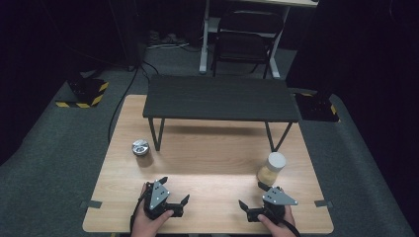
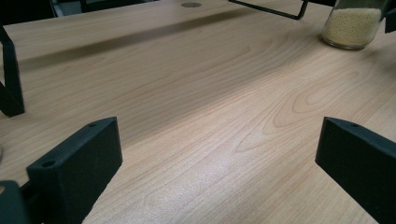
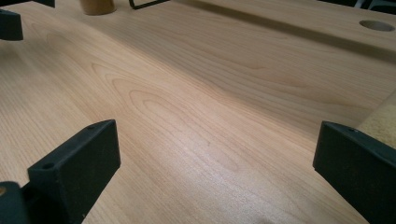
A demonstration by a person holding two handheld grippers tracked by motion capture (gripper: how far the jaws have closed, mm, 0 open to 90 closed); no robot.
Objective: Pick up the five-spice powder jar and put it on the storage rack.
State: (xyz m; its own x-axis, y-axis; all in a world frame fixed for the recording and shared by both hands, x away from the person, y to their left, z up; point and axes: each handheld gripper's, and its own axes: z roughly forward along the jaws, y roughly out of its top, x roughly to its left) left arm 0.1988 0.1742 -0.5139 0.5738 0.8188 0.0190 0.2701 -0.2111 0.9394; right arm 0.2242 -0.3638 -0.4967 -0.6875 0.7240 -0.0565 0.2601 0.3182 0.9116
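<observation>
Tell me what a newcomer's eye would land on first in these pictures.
First, the black shelf standing on thin legs across the far half of the wooden table. Next, the jar of pale grains near the table's right edge, just ahead of the open right gripper. Then the small metal tin by the shelf's left leg, beyond the open left gripper.

Jar [image 1: 273,169] – white lid, yellowish grains; tin [image 1: 141,147] silver; table [image 1: 212,163] light wood-grain; shelf [image 1: 220,98] blk.
</observation>
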